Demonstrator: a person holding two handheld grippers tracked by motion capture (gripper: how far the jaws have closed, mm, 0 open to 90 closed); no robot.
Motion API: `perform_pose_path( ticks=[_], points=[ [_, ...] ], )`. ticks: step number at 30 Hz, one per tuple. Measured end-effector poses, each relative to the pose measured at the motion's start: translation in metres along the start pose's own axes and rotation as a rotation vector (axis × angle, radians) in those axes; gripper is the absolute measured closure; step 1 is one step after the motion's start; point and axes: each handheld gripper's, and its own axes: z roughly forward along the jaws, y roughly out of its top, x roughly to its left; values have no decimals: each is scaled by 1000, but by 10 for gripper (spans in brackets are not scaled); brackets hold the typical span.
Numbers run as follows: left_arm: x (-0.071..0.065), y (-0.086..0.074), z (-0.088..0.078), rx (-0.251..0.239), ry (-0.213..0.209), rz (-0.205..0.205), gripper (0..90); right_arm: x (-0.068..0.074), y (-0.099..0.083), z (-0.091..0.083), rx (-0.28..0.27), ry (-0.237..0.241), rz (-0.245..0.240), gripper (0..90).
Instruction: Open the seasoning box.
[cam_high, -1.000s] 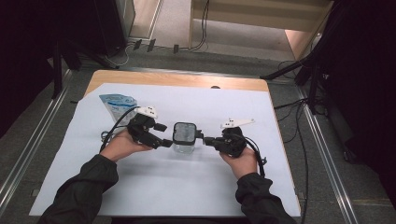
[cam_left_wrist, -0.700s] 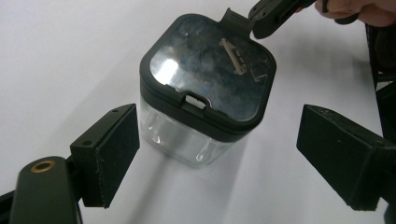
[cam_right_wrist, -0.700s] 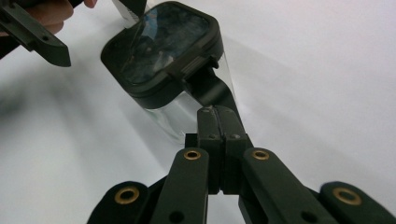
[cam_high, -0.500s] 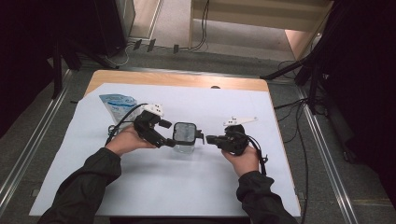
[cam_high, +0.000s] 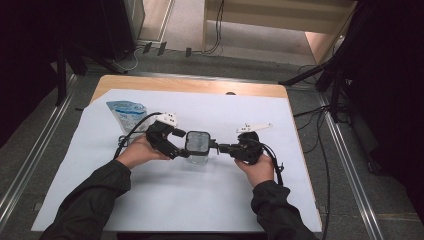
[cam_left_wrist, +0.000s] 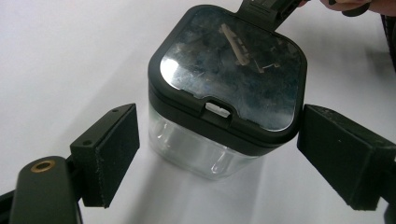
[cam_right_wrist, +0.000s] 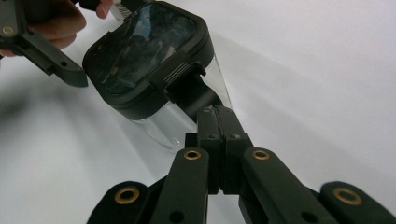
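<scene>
A clear plastic container with a black lid and a dark window stands on the white sheet between both hands. My left gripper is open on its left side. In the left gripper view the container sits between the two pads without touching either, and the jaws have just been opening. My right gripper comes in from the right, shut. In the right gripper view its pressed-together tips pinch the black tab on the lid's edge.
A blue and white pouch lies at the sheet's back left. The wooden table edge runs behind the sheet. Cables trail from both grippers, and stands and cables sit on the floor to the right.
My left gripper has tilted a little and its jaws stand slightly wider about the container. The container and my right gripper have stayed in place.
</scene>
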Motion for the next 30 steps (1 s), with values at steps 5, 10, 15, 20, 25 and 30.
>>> perform_pose_path(
  ticks=[5, 10, 15, 20, 25, 30],
  points=[
    [-1, -1, 9, 16, 6, 13, 137, -1, 0, 1, -1, -3, 5, 900],
    [-1, -2, 13, 3, 7, 24, 135, -1, 0, 1, -2, -3, 4, 900],
    [-1, -2, 14, 1, 6, 17, 132, -1, 0, 1, -3, -5, 5, 900],
    [-3, 0, 11, 11, 20, 21, 137, -1, 0, 1, -4, -7, 8, 900],
    [-4, 1, 7, -4, 10, 11, 155, -1, 0, 1, -4, -6, 10, 900],
    [-5, 2, 6, 10, 19, 12, 156, -1, 0, 2, -5, -9, 13, 900]
  ],
)
